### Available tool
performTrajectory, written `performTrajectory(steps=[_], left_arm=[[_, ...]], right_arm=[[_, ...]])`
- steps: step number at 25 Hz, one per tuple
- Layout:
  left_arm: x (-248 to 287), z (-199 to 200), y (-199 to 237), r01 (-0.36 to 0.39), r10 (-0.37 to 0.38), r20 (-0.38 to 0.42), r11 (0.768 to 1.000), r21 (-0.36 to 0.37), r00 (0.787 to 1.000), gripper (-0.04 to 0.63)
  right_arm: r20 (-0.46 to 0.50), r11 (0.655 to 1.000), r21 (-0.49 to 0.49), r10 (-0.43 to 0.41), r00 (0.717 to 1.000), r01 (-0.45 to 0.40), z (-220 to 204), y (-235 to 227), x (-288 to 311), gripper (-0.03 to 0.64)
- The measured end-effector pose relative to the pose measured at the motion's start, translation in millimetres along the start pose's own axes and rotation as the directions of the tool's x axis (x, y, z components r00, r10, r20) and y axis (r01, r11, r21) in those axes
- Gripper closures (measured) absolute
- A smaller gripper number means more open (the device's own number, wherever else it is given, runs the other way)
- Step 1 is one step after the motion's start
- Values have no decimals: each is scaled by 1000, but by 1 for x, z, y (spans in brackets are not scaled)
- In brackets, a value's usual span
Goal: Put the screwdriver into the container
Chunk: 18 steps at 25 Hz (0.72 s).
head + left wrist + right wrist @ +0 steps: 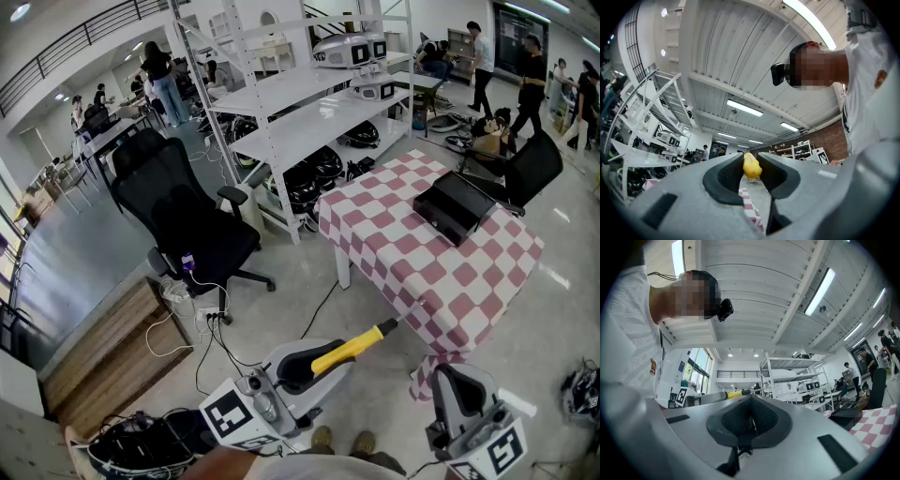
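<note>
the screwdriver [361, 344] is up in the air in our left gripper [323, 362], above the floor and short of the table. its yellow handle is clamped between the two dark pads. the black collar and thin metal shaft stick out to the right, with the tip pointing toward the table's near corner. in the left gripper view the rounded yellow end of the handle is pinched between both jaws and touches each one.

starting at the left, a low wooden platform [103, 356] lies on the floor with loose cables [211, 333] trailing just beside it. behind them stands a black office chair [183, 220], then a white shelf rack [300, 117]. right of the rack is the table [412, 267] under a red and white checked cloth. the container [457, 207], a black box, rests on the table's far half, well apart from the screwdriver.

farthest right, our right gripper [452, 375] hangs low beside the table's near corner. the right gripper view shows its jaws pressed together with nothing between them.
</note>
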<state>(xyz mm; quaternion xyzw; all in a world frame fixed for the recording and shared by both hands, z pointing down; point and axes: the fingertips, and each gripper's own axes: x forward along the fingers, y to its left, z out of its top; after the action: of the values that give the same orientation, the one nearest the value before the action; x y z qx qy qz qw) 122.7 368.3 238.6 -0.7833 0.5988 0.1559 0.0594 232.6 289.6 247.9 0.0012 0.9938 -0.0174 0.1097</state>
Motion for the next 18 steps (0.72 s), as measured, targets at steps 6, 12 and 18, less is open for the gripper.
performTrajectory(steps=[6,12,18], left_arm=[[-7,4,8,-2,2,25,1000,3,1000,497],[-16,3,16,6,-5,30,1000,-11,1000,497],[-25,10,31,19,-18,32,1000,-12,999,497]], right_arm=[[-3,1000,-19,-1,1000,1,-1,8,7,606],[18,1000,1,-2,1000,2,-1,12,15,604],[37,1000,10,-28,999,27,4,14,37,606]])
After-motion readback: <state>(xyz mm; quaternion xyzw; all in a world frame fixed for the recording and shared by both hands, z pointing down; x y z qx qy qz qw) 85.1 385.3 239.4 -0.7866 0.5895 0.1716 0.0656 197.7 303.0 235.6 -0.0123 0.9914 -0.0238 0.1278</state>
